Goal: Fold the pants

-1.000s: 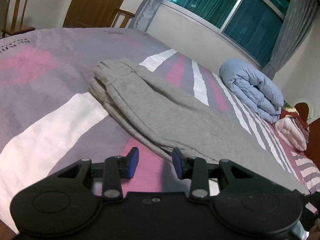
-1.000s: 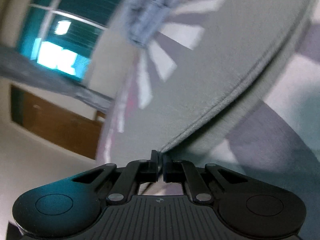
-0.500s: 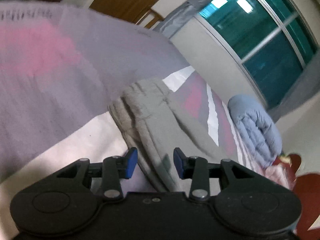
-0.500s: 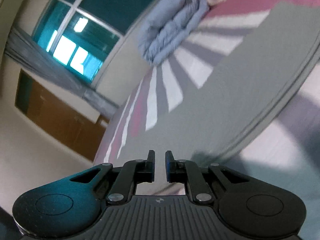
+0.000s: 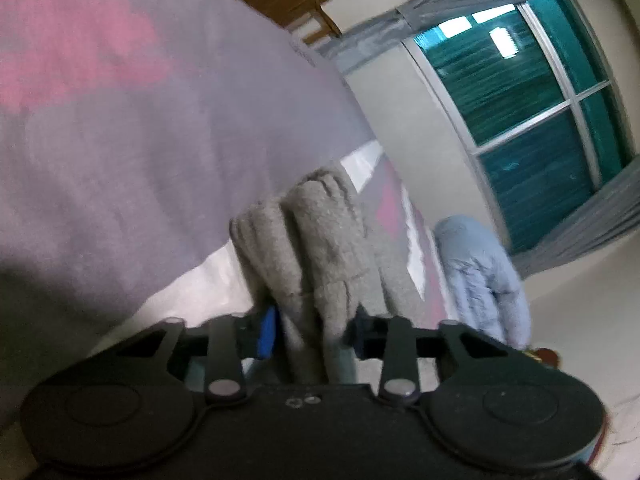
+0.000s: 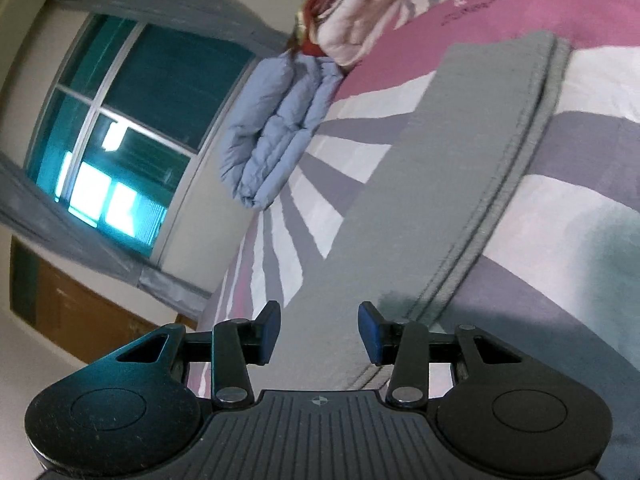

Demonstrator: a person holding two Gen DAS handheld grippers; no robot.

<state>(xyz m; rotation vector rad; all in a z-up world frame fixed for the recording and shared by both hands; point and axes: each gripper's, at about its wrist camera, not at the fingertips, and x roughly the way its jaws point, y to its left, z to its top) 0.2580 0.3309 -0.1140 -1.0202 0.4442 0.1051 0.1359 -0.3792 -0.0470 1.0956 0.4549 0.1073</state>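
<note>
The left hand-held gripper [image 5: 310, 330] is closing on the bunched end of the grey pants [image 5: 316, 236], now between its jaws. The right hand-held gripper [image 6: 318, 330], pinched shut a second ago, is opening over them, empty. They lie on the bed [image 5: 120, 140], ready for another fold.

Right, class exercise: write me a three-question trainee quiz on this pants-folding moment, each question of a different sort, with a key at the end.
1. True or false: a bunched end of the grey pants sits between the fingers of the left gripper.
2. Multiple choice: What lies beyond the pants, toward the window? A) a folded blue quilt B) a laptop C) a wicker basket
3. Fill the blank: the flat grey cloth ahead of the right gripper lies on a bedspread striped pink, white and ____.

Key: 1 true; the left jaws are closing on the cloth. 2 A, the folded blue quilt. 3 purple; the right jaws are opening, with the cloth lying under them, not pinched.
</note>
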